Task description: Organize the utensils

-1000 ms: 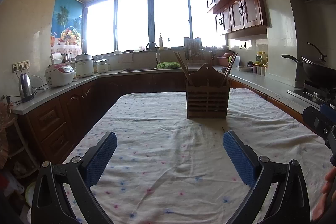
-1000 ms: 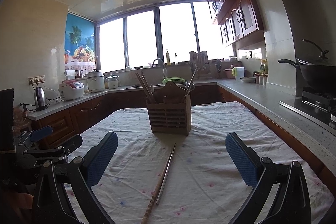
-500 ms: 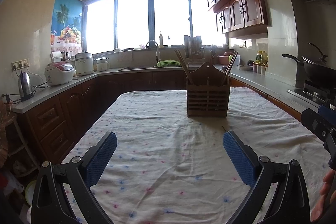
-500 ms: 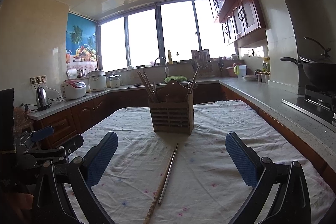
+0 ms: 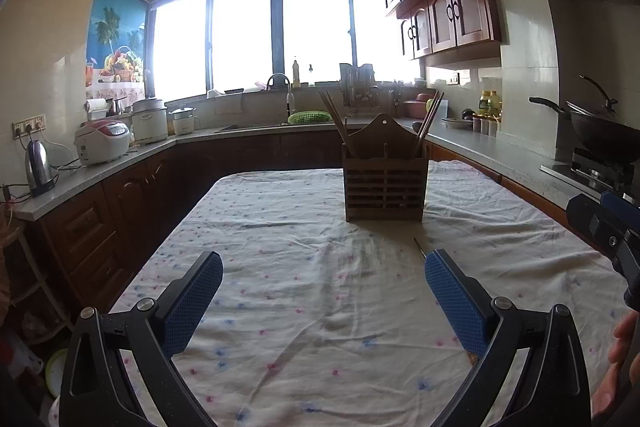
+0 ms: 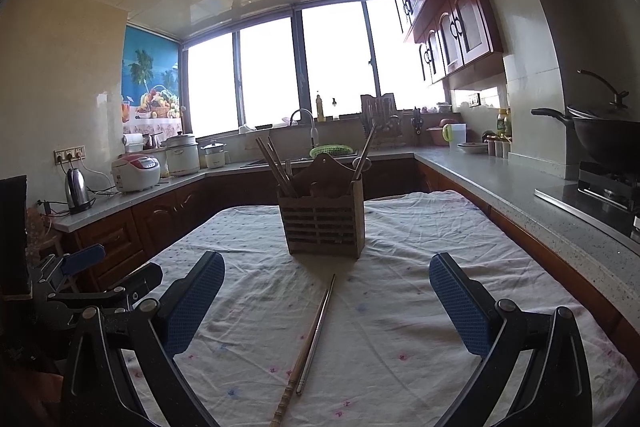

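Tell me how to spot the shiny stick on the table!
Find the table with the flowery white tablecloth and the wooden utensil holder standing on it. Just in front of the holder, two long sticks lie side by side. The metal chopstick is the smooth, silvery one, next to the brown wooden chopstick.

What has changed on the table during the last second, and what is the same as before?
Little changed. The right gripper eased forward and a little left, so the wooden holder looks nearer and more central. Nothing was gripped or released. The left gripper stayed open and nearly still; the two chopsticks still lie side by side on the tablecloth.
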Tool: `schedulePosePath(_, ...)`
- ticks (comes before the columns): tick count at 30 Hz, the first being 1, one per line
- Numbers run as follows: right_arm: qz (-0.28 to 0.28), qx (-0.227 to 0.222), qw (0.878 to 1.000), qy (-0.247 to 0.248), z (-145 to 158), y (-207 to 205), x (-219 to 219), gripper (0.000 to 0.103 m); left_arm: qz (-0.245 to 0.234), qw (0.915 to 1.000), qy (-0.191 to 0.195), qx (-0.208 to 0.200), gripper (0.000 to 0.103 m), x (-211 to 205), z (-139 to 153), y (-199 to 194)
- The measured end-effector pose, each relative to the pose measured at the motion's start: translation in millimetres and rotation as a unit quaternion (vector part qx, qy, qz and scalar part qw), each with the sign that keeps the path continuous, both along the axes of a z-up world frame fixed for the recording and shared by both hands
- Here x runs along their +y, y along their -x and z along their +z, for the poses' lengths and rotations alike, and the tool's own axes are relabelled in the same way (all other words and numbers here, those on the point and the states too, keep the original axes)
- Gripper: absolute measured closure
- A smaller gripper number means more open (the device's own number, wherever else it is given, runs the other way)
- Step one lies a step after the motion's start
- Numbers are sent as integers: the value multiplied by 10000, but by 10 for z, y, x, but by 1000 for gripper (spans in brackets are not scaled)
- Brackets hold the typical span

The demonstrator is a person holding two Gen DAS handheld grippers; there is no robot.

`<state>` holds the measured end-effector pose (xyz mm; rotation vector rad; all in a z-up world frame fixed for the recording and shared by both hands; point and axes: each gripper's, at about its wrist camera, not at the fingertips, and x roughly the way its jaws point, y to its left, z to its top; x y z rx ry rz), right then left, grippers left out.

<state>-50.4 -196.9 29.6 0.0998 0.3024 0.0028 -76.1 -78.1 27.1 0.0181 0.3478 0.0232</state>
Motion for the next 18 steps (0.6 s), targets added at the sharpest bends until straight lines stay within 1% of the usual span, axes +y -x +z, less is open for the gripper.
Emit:
schedulePosePath(11, 17, 250, 9997, -49, -84, -193, -64, 0, 122, 9997, 95, 166, 1, 50, 32, -114)
schedulePosePath(18, -23, 402, 9992, -63, -100, -300, -121, 0, 52, 9994, 183, 288, 1, 56, 55, -205)
